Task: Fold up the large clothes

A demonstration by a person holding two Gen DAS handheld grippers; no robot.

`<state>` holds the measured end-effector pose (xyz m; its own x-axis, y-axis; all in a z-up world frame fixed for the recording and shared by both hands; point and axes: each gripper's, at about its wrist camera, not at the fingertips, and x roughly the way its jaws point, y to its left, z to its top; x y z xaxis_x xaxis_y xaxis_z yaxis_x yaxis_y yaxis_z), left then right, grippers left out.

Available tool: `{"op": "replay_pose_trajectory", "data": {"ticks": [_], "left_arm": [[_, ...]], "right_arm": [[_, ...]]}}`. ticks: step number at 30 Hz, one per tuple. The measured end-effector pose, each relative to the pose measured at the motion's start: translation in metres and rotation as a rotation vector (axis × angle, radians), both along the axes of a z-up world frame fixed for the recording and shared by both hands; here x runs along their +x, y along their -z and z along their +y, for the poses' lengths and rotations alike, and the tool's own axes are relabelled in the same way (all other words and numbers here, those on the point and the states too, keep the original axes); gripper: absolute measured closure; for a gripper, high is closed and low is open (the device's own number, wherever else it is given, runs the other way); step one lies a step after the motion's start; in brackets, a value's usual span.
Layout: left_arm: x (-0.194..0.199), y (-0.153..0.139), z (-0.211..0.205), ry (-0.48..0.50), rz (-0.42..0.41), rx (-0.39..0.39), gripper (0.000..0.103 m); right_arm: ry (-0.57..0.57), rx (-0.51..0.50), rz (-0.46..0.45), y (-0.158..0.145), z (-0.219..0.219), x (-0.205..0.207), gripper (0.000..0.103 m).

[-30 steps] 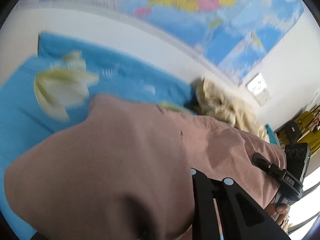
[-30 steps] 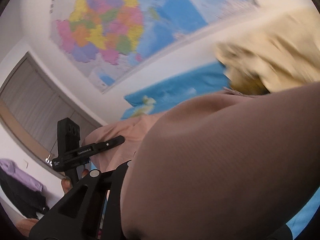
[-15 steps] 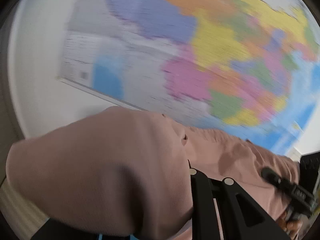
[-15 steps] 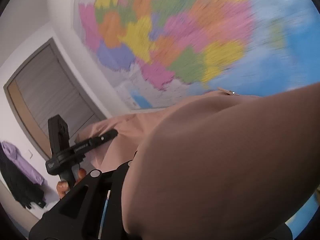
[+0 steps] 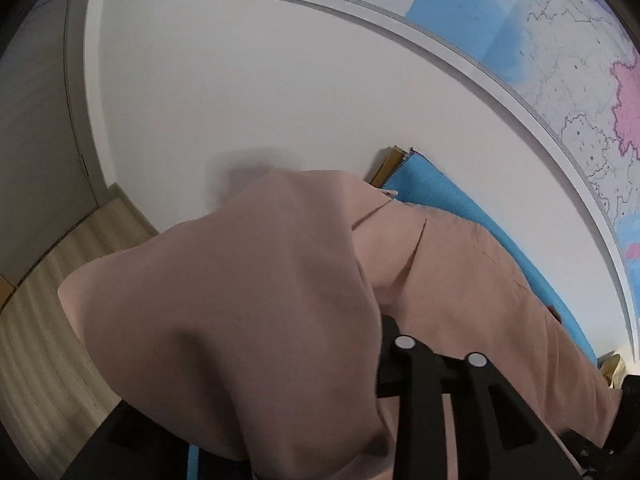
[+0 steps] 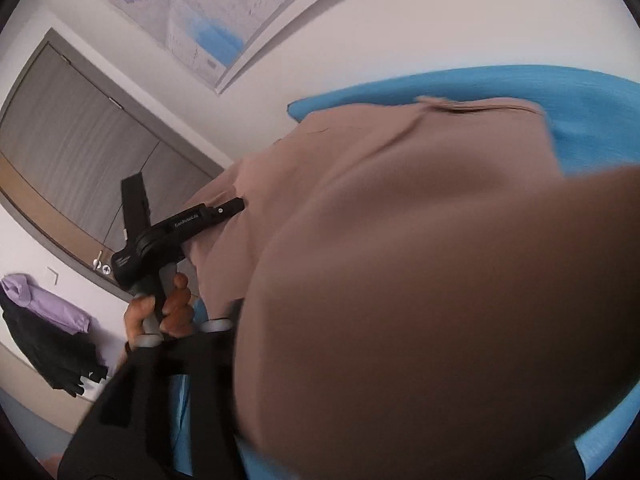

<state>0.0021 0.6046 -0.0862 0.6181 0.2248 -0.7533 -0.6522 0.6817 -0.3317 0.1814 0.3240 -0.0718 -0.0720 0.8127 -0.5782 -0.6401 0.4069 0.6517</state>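
Pink garment (image 5: 248,312) draped over both cameras, left gripper (image 6: 236,206) clamped on its edge, right gripper's jaws hidden, grip unclear, blue-covered counter (image 6: 580,92) beneath.

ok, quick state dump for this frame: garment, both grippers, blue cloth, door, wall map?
pink garment: lifted, bunched, draped over both cameras, far part on the blue cloth.
left gripper: shut on the pink garment's edge.
right gripper: fingertips hidden under fabric, grip not visible.
blue cloth: spread flat, partly covered.
door: closed.
wall map: hung on the wall, corner taped.
purple garment: hanging by the door.
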Motion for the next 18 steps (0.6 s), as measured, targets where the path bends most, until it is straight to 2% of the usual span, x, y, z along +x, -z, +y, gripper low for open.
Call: {"op": "replay_pose_trajectory", "data": {"ticks": [1,3,4,5,7,8,9,10,12,13,14,15,16,18], "left_arm": [[0.000,0.000,0.001,0.000,0.013,0.004,0.064],[0.002,0.000,0.002,0.000,0.035,0.007,0.057],[0.002,0.000,0.003,0.003,0.039,0.005,0.055],[0.002,0.001,0.001,0.001,0.048,0.004,0.048],[0.000,0.005,-0.003,-0.002,0.065,0.004,0.044],[0.000,0.005,-0.006,0.001,0.070,0.017,0.041],[0.001,0.005,-0.008,0.002,0.089,0.034,0.032],[0.003,0.004,-0.011,-0.003,0.112,0.051,0.028],[0.000,-0.001,-0.017,-0.006,0.135,0.075,0.024],[-0.005,-0.005,-0.020,-0.006,0.138,0.082,0.024],[-0.012,-0.010,-0.023,0.003,0.127,0.090,0.024],[-0.020,-0.016,-0.027,0.006,0.117,0.104,0.021],[-0.032,-0.023,-0.032,-0.001,0.104,0.128,0.019],[-0.055,-0.034,-0.042,0.023,0.054,0.151,0.017]], "right_arm": [[-0.001,0.013,0.010,-0.002,-0.011,0.001,0.026],[0.030,0.030,0.010,-0.008,-0.037,0.008,0.024],[0.046,0.038,0.016,-0.011,-0.048,0.012,0.024],[0.061,0.058,0.030,-0.010,-0.059,0.015,0.027],[0.053,0.073,0.065,-0.003,-0.072,0.013,0.065],[0.032,0.037,0.071,0.003,-0.073,0.010,0.069],[0.024,0.001,0.079,0.008,-0.071,0.006,0.070],[0.018,-0.033,0.085,0.012,-0.066,0.003,0.070],[0.008,-0.104,0.096,0.022,-0.068,-0.004,0.060],[0.021,-0.095,0.093,0.019,-0.072,-0.005,0.049],[0.034,-0.096,0.080,0.016,-0.074,-0.005,0.043],[0.052,-0.094,0.038,0.008,-0.080,-0.007,0.033],[0.064,-0.092,0.003,0.002,-0.085,-0.009,0.029],[0.076,-0.081,-0.036,-0.010,-0.094,-0.014,0.029]]}}
